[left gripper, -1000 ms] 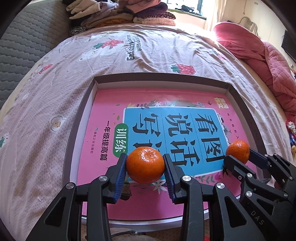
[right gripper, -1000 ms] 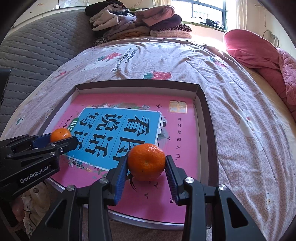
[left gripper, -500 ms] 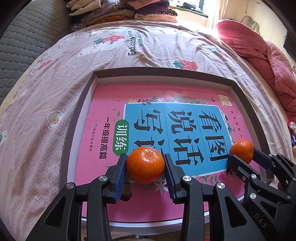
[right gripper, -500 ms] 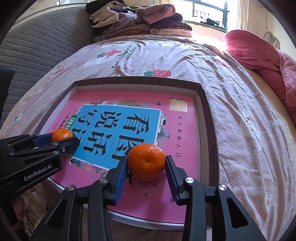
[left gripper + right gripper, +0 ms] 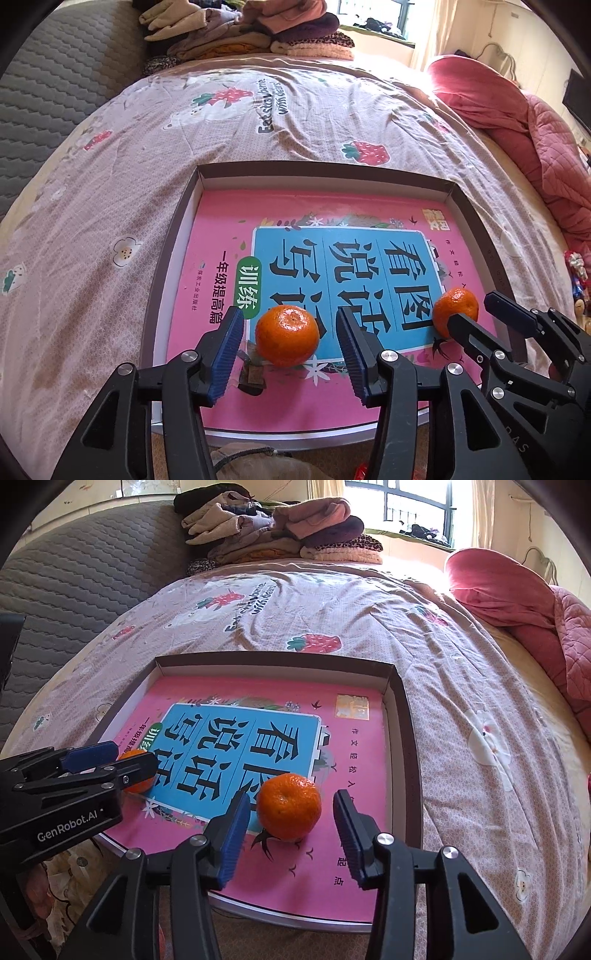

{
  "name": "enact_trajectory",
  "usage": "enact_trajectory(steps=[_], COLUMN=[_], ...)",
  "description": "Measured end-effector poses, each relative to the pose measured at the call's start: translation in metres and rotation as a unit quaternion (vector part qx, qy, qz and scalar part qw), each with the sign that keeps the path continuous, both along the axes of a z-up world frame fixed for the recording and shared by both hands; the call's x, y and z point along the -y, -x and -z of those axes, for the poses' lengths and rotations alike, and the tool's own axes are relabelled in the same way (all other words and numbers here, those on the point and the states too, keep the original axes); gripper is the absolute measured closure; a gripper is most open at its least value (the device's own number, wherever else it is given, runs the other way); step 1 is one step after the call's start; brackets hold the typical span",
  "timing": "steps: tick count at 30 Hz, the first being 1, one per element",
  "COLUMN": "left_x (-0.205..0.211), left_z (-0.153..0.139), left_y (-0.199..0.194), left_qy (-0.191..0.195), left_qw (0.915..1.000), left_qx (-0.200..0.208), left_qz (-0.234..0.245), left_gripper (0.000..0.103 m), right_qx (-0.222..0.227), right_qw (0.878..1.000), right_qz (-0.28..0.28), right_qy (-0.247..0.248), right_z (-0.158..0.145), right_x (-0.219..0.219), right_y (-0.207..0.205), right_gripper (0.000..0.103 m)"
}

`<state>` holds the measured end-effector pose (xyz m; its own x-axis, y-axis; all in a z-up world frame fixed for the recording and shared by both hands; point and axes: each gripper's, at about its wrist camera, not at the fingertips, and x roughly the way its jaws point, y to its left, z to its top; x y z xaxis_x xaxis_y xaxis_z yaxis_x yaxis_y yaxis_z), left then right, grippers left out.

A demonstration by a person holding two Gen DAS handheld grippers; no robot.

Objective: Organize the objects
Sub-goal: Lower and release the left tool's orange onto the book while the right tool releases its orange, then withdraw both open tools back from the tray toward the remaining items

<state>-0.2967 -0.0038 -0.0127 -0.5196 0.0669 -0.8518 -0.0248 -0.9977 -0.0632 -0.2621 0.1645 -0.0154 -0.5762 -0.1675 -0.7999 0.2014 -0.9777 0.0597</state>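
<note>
Two grippers, the left gripper (image 5: 290, 354) and the right gripper (image 5: 291, 836), have just let go, each with a mandarin (image 5: 287, 336) (image 5: 289, 807) loose between its pads on the pink book (image 5: 221, 295) inside the shallow box (image 5: 173, 236), so pull straight back, probably slowly, without bumping the fruit.

Left claw (image 5: 288, 356): jaws have just been opening, a gap on each side of the left mandarin (image 5: 287, 336) sitting between them.
Right claw (image 5: 288, 832): likewise, clear of the right mandarin (image 5: 289, 806).
Between the claws: close side by side (little room to swing sideways).
Box wall (image 5: 404, 746): low rim around the pink book (image 5: 362, 775), beside the right claw.
Bedspread (image 5: 110, 184): bare beyond the box.
Far end: clothes pile (image 5: 273, 535) and pink quilt (image 5: 517, 122).
</note>
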Motion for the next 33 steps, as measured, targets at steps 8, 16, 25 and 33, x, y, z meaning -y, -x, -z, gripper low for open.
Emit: enact_trajectory(steps=[8,16,25,33], left_x=[0.005,0.007,0.006,0.003], left_z=[-0.025,-0.056,-0.085,-0.103], left_y=[-0.02,-0.05,-0.091,-0.119], left_qy=[0.003,0.012,0.002,0.009], left_qw=[0.9995,0.9976,0.9952,0.9921], left_qx=[-0.029,-0.067,-0.098,-0.125], left_qz=[-0.01,-0.011,-0.007,-0.008], left_gripper=[0.042,0.035,0.033,0.033], right_qx=[-0.025,-0.068,-0.095,-0.111], right_qw=[1.0,0.998,0.995,0.993], right_qz=[-0.005,-0.016,-0.015,-0.008], right_qy=[0.01,0.009,0.019,0.028], right_z=[-0.025,-0.06,-0.084,-0.093], right_x=[0.004,0.008,-0.001,-0.014], right_y=[-0.013,-0.035,-0.07,-0.1], right_gripper=[0.056,0.056,0.056,0.056])
